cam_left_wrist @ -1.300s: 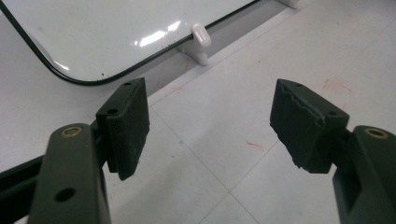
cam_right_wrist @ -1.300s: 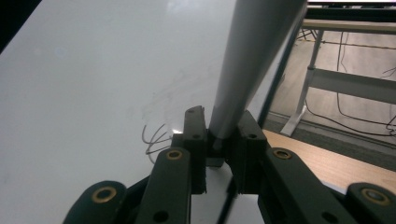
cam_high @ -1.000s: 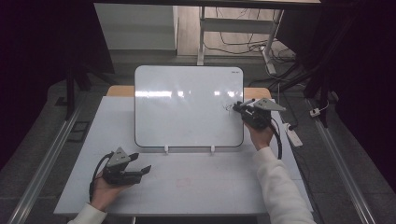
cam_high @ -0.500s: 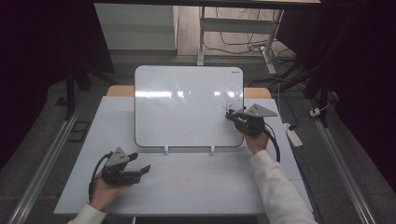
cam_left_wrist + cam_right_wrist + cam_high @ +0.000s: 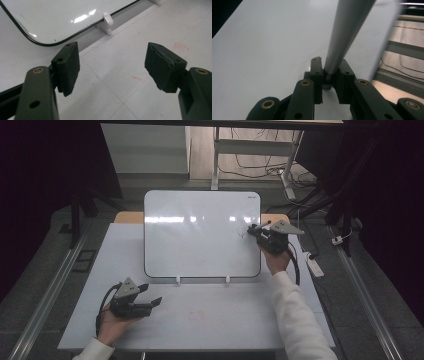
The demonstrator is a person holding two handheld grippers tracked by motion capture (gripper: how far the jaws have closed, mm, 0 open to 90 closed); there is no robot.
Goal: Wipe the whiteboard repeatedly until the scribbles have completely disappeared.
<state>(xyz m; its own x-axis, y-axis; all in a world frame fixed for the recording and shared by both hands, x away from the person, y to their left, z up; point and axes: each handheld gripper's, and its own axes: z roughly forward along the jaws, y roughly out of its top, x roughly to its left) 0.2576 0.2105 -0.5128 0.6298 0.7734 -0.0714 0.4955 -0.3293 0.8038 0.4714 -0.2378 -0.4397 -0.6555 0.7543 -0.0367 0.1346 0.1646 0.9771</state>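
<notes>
**Right gripper shifted along whiteboard's right edge, marker clamped**

Right gripper [image 5: 256, 230] has moved since the frame a second ago: then it sat by the whiteboard's right edge a bit farther out; half a second ago it was lower and closer in; now it is back up, tip over the right part of the whiteboard [image 5: 200, 235]. Left gripper [image 5: 150, 303] and its hand have not moved.

Right gripper: jaws closed tight on a grey marker [image 5: 347, 32]. In the right gripper view the barrel runs up and away from between the pads, blurred, with the white board surface behind it. In the high view the marker tip [image 5: 248, 228] is at the board, next to a small dark scribble [image 5: 241, 234]. Cannot tell if the tip actually touches the surface.

Left gripper: jaws spread wide, nothing between them. It rests in the person's left hand on the white table [image 5: 210, 320], near the front left, well apart from the board. The left gripper view shows both pads [image 5: 68, 67] above the table, with the board's lower rounded corner and one white clip foot [image 5: 108, 21] ahead.

The whiteboard stands tilted on two small feet mid-table.
</notes>
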